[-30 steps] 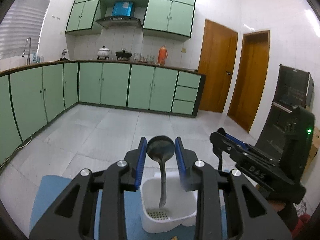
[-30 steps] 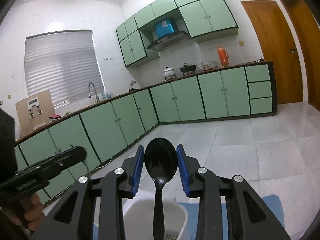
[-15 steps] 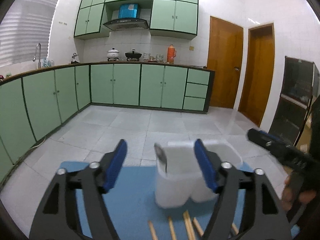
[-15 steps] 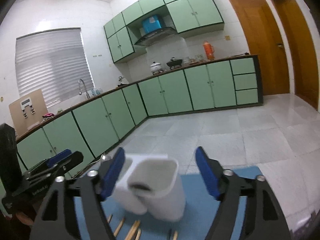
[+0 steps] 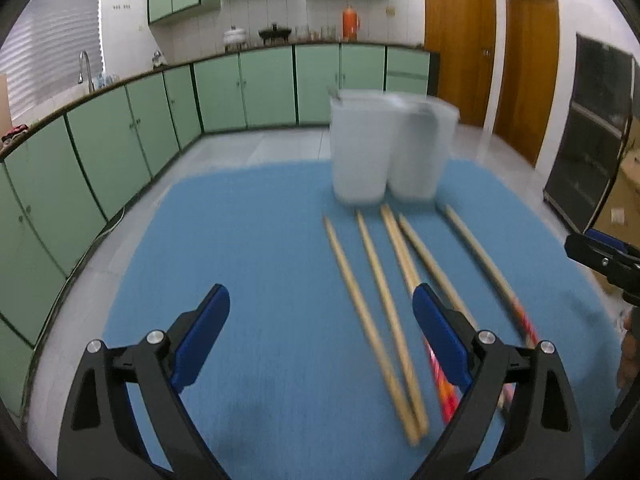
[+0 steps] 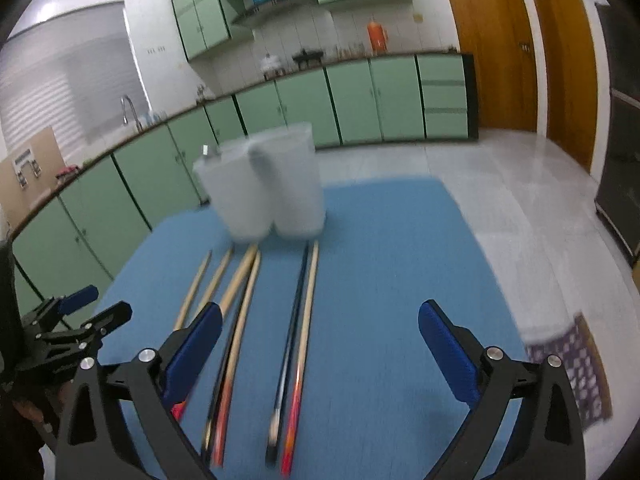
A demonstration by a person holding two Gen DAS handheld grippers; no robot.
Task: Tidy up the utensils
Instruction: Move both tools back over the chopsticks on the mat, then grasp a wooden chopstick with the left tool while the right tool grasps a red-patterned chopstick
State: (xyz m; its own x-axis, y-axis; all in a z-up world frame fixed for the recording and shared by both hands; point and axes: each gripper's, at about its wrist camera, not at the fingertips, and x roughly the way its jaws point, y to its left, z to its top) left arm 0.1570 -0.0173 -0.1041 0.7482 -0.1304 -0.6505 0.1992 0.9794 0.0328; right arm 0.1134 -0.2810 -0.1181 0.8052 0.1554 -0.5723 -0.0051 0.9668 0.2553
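A white two-cup utensil holder (image 5: 390, 148) stands at the far side of a blue mat (image 5: 256, 248); it also shows in the right wrist view (image 6: 264, 184). Several chopsticks (image 5: 376, 300) lie on the mat in front of it, wooden with red ends, also seen in the right wrist view (image 6: 304, 320). My left gripper (image 5: 320, 340) is open and empty, low over the mat, its right finger above the chopsticks. My right gripper (image 6: 320, 352) is open and empty above the chopsticks' near ends. The spoons are hidden inside the holder.
The mat (image 6: 380, 260) covers a table whose edges drop to a tiled floor (image 6: 500, 168). Green cabinets (image 5: 120, 140) run along the back and left. Wooden doors (image 5: 528, 60) stand at the right. A patterned cloth (image 6: 576, 364) lies right of the mat.
Both grippers let go of their spoons into the holder, opened wide, and pulled back and down toward the chopsticks on the mat.
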